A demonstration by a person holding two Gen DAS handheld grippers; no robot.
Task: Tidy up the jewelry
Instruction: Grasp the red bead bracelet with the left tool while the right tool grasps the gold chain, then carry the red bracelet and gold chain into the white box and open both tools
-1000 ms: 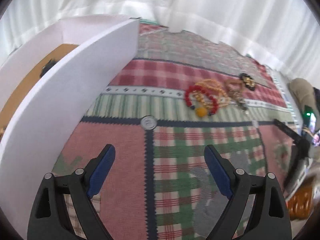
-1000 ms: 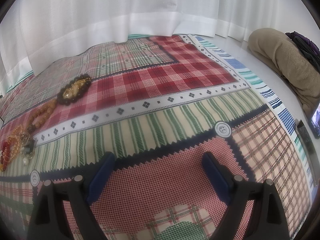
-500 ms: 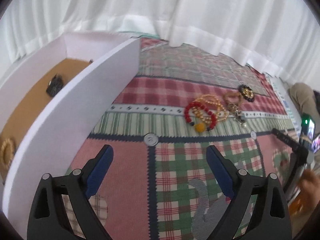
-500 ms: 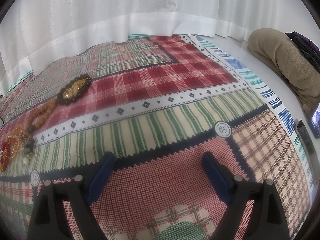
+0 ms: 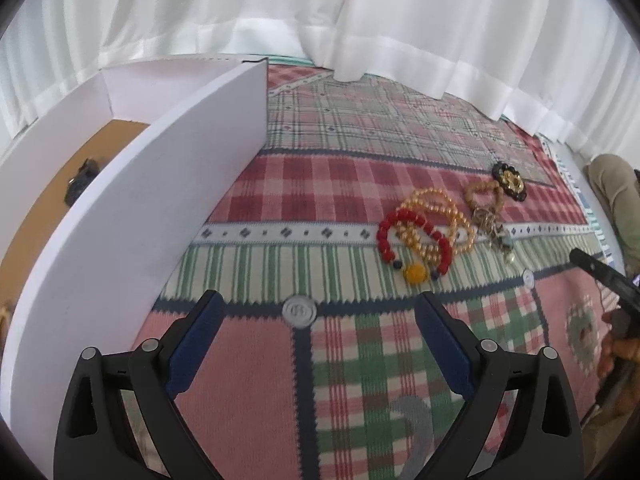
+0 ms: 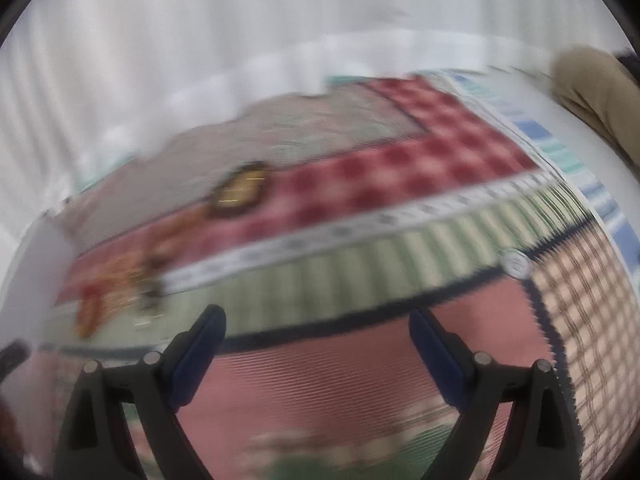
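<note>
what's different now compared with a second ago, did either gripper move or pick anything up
The right gripper has started moving: its view, steady before, is now blurred and swung left, with the black and gold piece nearer centre. The left gripper shifted slightly, showing more of the white box. Nothing was grasped; both remain open and empty. The red bracelet and the rest of the pile lie unmoved.

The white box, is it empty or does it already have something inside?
Not empty. A dark item lies on the brown floor of the white box, seen over its wall.
</note>
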